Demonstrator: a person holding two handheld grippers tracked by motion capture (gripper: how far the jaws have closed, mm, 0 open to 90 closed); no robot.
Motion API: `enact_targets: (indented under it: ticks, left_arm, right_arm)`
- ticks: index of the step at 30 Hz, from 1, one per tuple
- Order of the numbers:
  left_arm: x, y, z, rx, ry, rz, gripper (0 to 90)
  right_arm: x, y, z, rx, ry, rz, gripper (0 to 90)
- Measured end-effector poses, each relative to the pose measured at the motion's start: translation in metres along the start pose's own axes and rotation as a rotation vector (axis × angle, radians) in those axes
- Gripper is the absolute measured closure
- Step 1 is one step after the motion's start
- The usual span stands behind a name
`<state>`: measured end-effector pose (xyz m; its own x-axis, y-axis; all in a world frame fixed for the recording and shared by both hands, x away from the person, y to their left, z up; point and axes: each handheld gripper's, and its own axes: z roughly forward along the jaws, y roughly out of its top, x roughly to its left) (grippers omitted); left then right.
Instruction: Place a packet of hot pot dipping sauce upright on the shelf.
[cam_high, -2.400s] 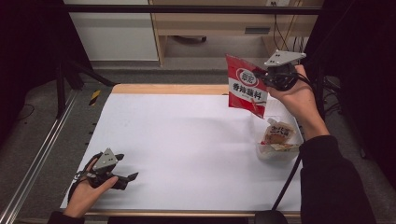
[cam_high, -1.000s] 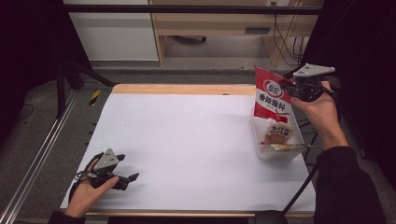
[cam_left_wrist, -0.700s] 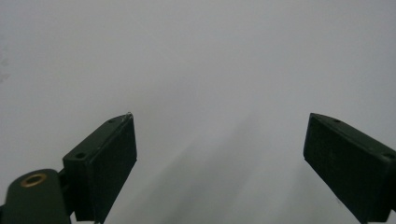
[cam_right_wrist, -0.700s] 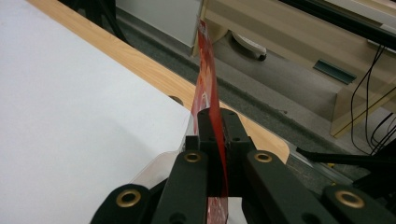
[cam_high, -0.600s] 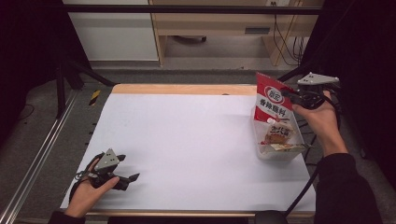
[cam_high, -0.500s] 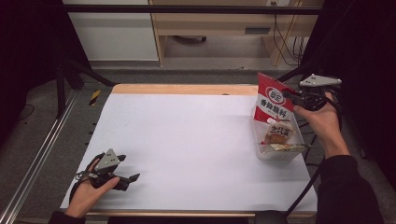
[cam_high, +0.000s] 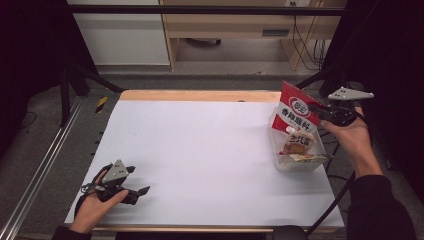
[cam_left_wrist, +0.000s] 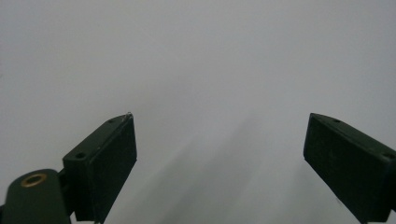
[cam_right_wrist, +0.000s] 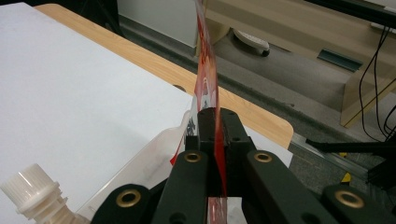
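Left claw idle near front edge, right claw clamping red pouch over bin.
Left claw (cam_high: 134, 191) resting on white tabletop (cam_high: 200, 150) at near-left corner, jaws spread wide, nothing between them. Further back on right side: right claw (cam_high: 316, 109) pinched tight on red pouch (cam_high: 296, 111), edge-on in right gripper view, held upright, lower end in clear bin (cam_high: 299, 161) of packets; white spout cap (cam_right_wrist: 29, 189) in there too.
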<state>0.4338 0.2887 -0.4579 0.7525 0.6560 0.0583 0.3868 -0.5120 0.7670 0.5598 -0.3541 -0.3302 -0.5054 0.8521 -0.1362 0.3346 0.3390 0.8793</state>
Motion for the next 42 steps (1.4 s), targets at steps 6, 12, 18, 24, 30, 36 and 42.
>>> enact_targets:
  ticks: [6,12,18,24,30,36,42]
  left_arm:
    - [0.0,0.0,0.0,0.0,0.001,0.001,9.3]
    - [0.0,0.0,0.001,0.002,-0.003,-0.001,9.3]
    - [-0.002,0.001,0.002,0.008,-0.006,0.007,9.3]
    - [-0.002,0.0,0.002,0.013,-0.009,0.006,9.3]
    - [-0.002,0.0,0.002,0.016,-0.009,0.01,9.3]
    - [-0.003,0.0,0.002,0.017,-0.011,0.012,9.3]
    - [-0.003,0.0,0.002,0.018,-0.013,0.014,9.3]
  right_arm:
    - [-0.004,-0.004,-0.001,0.022,-0.021,0.019,89.6]
    - [-0.006,-0.011,-0.009,0.085,-0.038,0.018,88.9]
    - [-0.004,-0.014,-0.01,0.103,-0.046,0.027,84.5]
    - [0.001,-0.008,-0.006,0.119,-0.049,0.028,63.7]
    - [0.004,-0.001,-0.004,0.104,-0.092,0.022,36.7]
    - [0.004,0.007,-0.007,0.074,-0.138,0.003,24.4]
    - [0.001,0.01,-0.01,0.07,-0.168,0.019,16.1]
